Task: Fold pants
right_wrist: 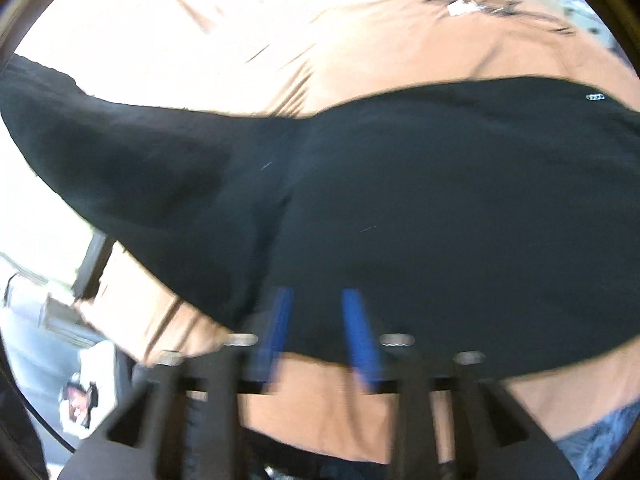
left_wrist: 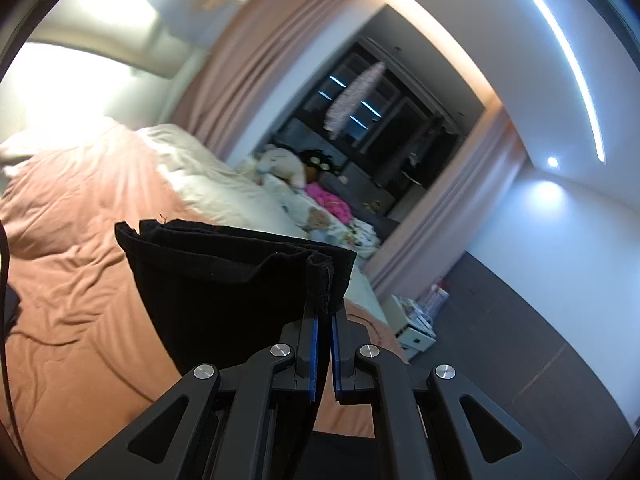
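Left wrist: orange bedspread [left_wrist: 80, 260]; curtains [left_wrist: 248, 80]

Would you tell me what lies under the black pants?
Under the black pants lies the orange bedspread, visible around them; whatever sits directly beneath the fabric is covered.
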The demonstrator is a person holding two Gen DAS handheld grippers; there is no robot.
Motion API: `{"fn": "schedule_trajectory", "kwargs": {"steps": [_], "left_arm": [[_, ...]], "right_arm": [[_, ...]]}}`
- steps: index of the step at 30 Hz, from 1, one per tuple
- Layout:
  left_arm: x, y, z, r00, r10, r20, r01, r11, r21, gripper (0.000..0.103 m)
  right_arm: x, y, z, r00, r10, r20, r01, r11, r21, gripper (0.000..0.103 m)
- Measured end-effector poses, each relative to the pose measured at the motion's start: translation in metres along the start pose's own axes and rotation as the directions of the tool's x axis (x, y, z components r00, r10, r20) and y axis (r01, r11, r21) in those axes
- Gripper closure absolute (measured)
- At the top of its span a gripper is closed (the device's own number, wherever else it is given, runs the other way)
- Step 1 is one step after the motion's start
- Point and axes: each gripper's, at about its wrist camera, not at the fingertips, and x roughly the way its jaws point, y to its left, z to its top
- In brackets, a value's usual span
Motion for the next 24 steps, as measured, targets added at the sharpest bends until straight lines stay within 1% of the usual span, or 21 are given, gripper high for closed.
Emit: {"fn": "schedule_trajectory", "kwargs": {"steps": [1,2,3,7,11,12,17,24], "left_arm": [[0.003,-0.009,0.000,1.000,-0.009,-0.005,0.009,1.000,0.008,0.098],[0.007,-0.016,-0.001,1.000,-0.016,-0.010,0.017,1.000,0.016,0.098],[0.012,-0.029,-0.002,0.999,-0.028,-0.018,0.029,0.999,0.029,0.098],[0.029,-0.066,-0.005,0.998,-0.054,-0.038,0.057,0.996,0.067,0.098],[0.048,-0.103,-0.012,0.994,-0.080,-0.067,0.087,0.991,0.103,0.098],[0.054,-0.112,-0.014,0.993,-0.087,-0.077,0.095,0.989,0.109,0.098],[0.086,-0.154,-0.031,0.986,-0.109,-0.128,0.126,0.984,0.129,0.098],[0.135,-0.203,-0.059,0.971,-0.127,-0.202,0.159,0.976,0.150,0.098]], "right_arm": [[-0.009,-0.004,-0.002,1.000,0.003,0.026,-0.003,1.000,0.003,0.032],[-0.020,-0.010,-0.002,0.998,-0.002,0.061,0.002,1.000,0.003,0.030],[-0.027,-0.014,-0.003,0.997,-0.010,0.077,0.010,1.000,0.002,0.029],[-0.057,-0.038,-0.007,0.992,-0.009,0.123,0.008,1.000,0.011,0.024],[-0.070,-0.049,-0.020,0.988,-0.006,0.154,0.001,0.999,0.036,0.023],[-0.068,-0.042,-0.028,0.988,0.000,0.158,-0.006,0.999,0.041,0.022],[-0.097,-0.071,-0.042,0.981,0.019,0.193,-0.037,0.995,0.089,0.022],[-0.136,-0.110,-0.060,0.969,0.017,0.247,-0.049,0.991,0.121,0.022]]}}
